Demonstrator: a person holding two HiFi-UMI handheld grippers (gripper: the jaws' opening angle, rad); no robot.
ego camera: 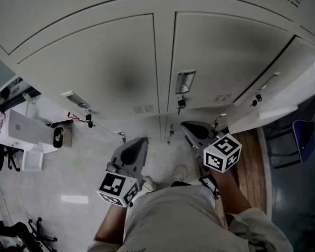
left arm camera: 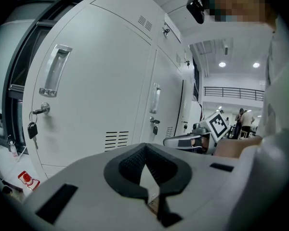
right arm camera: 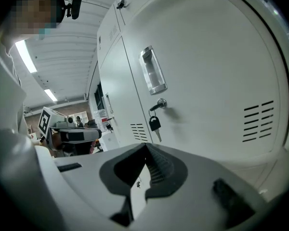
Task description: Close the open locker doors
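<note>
L gripper [ego camera: 138, 140] is held low in front of the torso, pointing fwd. Its 2 jaws meet at the tips w/ nothing between them. R gripper [ego camera: 190, 126] sits beside it, slightly further fwd, near but not touching. Its 2 jaws are also together at the tips, empty. L cube [ego camera: 118, 189] and R cube [ego camera: 222, 152] face up toward the head. L forearm [ego camera: 107, 230] and R forearm [ego camera: 235, 194] are both bent, elbows close to the body.
</note>
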